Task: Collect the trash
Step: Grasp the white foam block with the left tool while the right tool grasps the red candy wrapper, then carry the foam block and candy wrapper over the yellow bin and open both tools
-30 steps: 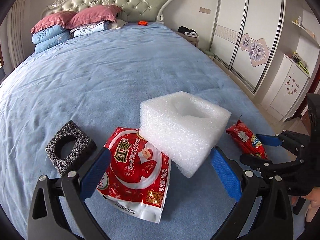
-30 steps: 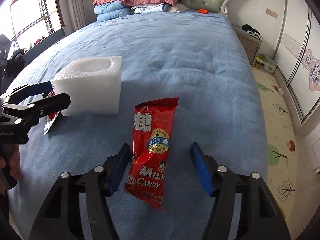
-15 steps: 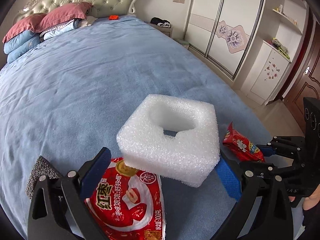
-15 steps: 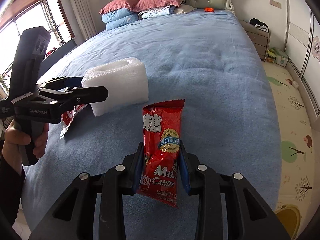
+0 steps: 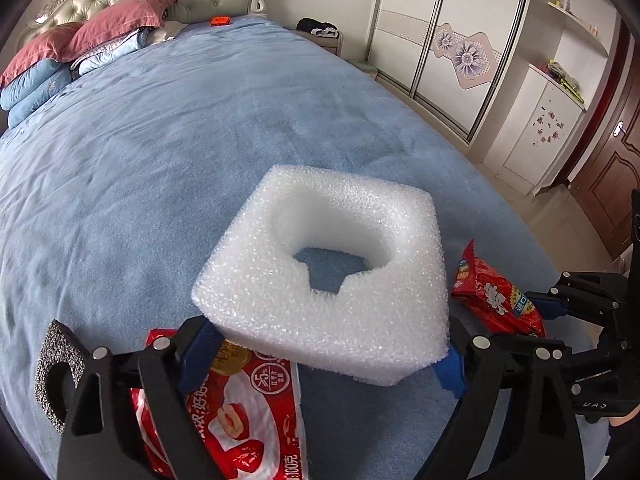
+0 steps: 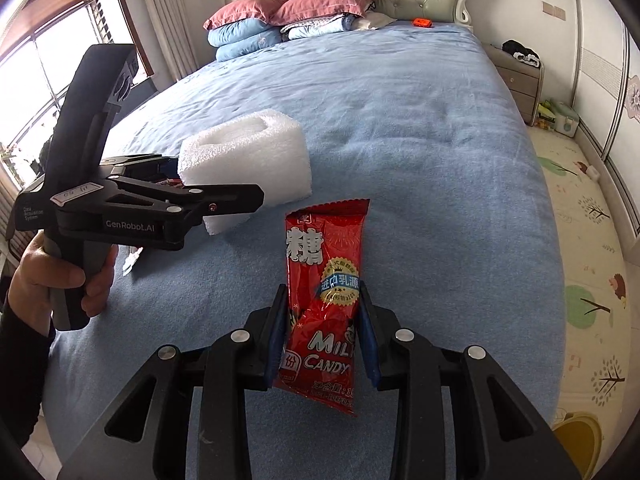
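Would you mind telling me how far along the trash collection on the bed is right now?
Nothing looks binned yet; no bin is in view. In hand: the left claw is shut on the white foam, lifted off the bed, and the right claw is shut on the candy wrapper. Left on the bed: the red snack bag and the black foam.

We see a white foam block [image 5: 324, 280] with a central hole, lifted and tilted above the blue bedspread [image 5: 160, 152]. Beneath it lies a red snack bag [image 5: 248, 420], beside a black foam piece [image 5: 58, 364]. A red milk candy wrapper [image 6: 326, 292] stands upright.
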Available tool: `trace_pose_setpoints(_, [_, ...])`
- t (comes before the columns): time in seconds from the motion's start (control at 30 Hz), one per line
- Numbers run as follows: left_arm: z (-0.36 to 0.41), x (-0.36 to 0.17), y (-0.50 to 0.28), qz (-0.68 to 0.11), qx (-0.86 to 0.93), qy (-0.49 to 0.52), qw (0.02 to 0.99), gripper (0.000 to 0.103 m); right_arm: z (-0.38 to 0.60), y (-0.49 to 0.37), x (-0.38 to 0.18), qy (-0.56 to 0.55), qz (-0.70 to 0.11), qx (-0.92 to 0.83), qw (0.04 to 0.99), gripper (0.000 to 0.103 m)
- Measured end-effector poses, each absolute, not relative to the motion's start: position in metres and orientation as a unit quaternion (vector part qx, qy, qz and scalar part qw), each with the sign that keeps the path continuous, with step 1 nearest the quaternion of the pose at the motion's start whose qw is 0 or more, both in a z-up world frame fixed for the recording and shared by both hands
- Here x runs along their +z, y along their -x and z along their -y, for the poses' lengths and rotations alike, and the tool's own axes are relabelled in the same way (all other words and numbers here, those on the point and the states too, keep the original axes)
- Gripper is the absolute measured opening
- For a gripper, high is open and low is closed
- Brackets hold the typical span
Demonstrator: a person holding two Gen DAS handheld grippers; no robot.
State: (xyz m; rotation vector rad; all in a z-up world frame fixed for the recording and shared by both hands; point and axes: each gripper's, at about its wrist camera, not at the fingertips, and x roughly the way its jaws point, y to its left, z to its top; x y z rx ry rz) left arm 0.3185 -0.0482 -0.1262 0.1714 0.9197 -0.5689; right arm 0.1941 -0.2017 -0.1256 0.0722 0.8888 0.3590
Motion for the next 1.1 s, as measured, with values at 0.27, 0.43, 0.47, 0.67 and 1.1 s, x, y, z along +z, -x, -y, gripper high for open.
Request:
trace_pose_setpoints(0.27, [0.056,-0.085,-0.265,-0.371,-0.259,-0.103,0.886,0.087,0.209,-0.163,-0.106,-0.051,-0.393,0.181,0.9,0.032])
trace_pose_setpoints(0.43, [0.066,-0.061,-0.221,-0.345,-0.256,-0.101,0.897,0.087,0.225,-0.118,-0.094,-0.056,-0.37,0.175,0.911,0.032])
trace_pose_setpoints(0.47, [0.068,-0.058,-0.212,-0.343,-0.256,-0.1,0.898,0.087,0.23,-0.107,-0.09,-0.058,-0.364,0.173,0.913,0.032])
trace_pose_setpoints(0.67, [0.088,-0.054,-0.156,-0.34,-0.274,-0.097,0.894,0.087,0.265,-0.043,-0.076,-0.073,-0.336,0.153,0.926,0.032])
trace_pose_setpoints(1.1, [0.193,-0.078,-0.063,-0.355,-0.37,-0.128,0.849,0.088,0.35,0.068,-0.086,-0.133,-0.3,0.067,0.942,0.032])
